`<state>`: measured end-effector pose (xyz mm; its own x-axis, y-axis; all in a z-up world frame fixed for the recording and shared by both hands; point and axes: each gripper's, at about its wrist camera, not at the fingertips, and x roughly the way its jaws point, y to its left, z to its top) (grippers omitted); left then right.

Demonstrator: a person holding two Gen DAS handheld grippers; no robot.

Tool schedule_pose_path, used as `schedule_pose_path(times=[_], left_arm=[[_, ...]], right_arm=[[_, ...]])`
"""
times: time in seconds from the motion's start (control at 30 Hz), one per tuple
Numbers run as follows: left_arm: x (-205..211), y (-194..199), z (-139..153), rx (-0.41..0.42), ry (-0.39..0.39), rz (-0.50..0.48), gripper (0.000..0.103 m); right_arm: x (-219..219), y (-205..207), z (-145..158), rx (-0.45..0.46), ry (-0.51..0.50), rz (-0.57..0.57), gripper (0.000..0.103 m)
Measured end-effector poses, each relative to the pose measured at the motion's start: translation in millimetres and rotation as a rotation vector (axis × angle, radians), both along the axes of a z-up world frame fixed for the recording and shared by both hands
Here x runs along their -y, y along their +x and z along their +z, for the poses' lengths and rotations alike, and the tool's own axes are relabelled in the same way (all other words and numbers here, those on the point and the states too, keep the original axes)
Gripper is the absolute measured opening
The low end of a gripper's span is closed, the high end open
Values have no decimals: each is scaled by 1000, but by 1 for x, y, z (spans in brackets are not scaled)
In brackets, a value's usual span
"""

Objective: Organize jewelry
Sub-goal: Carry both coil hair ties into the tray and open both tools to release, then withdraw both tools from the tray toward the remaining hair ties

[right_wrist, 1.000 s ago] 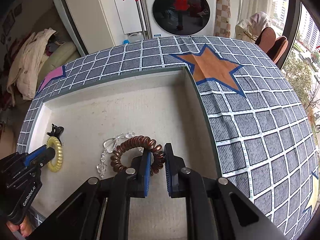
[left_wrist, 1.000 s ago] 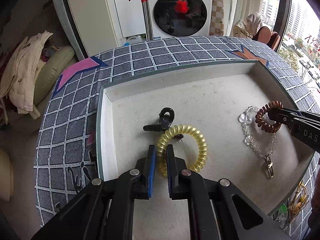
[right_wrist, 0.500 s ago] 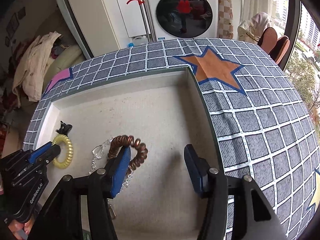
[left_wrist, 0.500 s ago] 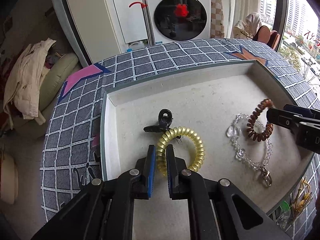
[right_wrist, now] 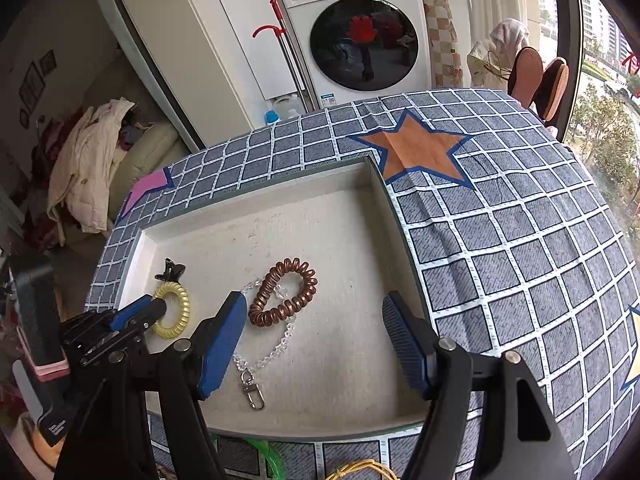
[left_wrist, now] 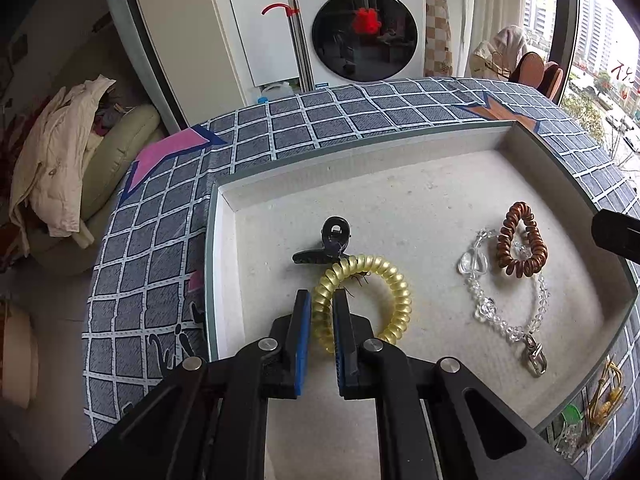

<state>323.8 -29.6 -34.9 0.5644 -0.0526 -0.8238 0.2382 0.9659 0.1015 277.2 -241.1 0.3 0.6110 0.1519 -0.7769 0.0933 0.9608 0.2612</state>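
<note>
A shallow white tray (left_wrist: pixel 360 160) (right_wrist: pixel 280 196) lies on the checked cloth. My left gripper (left_wrist: pixel 322 300) (right_wrist: pixel 160 310) is shut on a yellow spiral hair tie (left_wrist: pixel 384 280) (right_wrist: pixel 176 312) at the tray's left. A black hair claw (left_wrist: pixel 328 242) (right_wrist: pixel 170 270) lies just beyond it. A brown spiral hair tie (left_wrist: pixel 520 246) (right_wrist: pixel 284 292) rests on a clear bead bracelet with a metal clasp (left_wrist: pixel 504 320) (right_wrist: pixel 264 356). My right gripper (right_wrist: pixel 316 332) is open and empty, above the tray's near side, the brown tie beside its left finger.
Checked grey cloth with an orange star (right_wrist: pixel 416 148) and a pink star (left_wrist: pixel 168 152) covers the table. Gold and green jewelry (left_wrist: pixel 600 400) (right_wrist: pixel 256 456) lies on the cloth near the tray's front edge. A washing machine (left_wrist: pixel 360 20) stands behind.
My right gripper opened and let go of the brown spiral tie, which now lies on the bead bracelet. The gripper drew back. My left gripper stayed shut on the yellow tie.
</note>
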Motion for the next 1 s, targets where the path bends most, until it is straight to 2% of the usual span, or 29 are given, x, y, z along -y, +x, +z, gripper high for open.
schedule_pose_path(times=[0.1, 0.13, 0.17, 0.2, 0.27, 0.5, 0.57, 0.73, 0.87, 1.0], left_arm=[[-1, 1, 0, -8, -18, 1, 30], [-1, 2, 1, -8, -22, 1, 33], [-1, 2, 1, -8, -25, 2, 72], [-1, 1, 2, -1, -21, 12, 103], [-1, -5, 8, 52, -31, 7, 103], [0, -13, 20, 78, -56, -5, 103], [-4, -17, 26, 83, -70, 0, 103], [-16, -34, 40, 72, -127, -13, 103], [-26, -55, 46, 68, -135, -20, 103], [-35, -76, 49, 73, -128, 15, 103]], right_arm=[[2, -6, 1, 1, 37, -1, 74], [2, -7, 1, 2, 42, -1, 74], [2, -9, 1, 5, 44, -2, 74], [2, -11, 2, 8, 44, -1, 74], [1, -13, 3, 13, 48, 0, 74], [-1, -18, 6, 25, 63, 11, 74], [0, -22, 8, 35, 75, 17, 81], [2, -40, 18, 95, 122, 14, 87], [4, -58, 28, 143, 131, 13, 88], [3, -76, 38, 203, 128, 13, 88]])
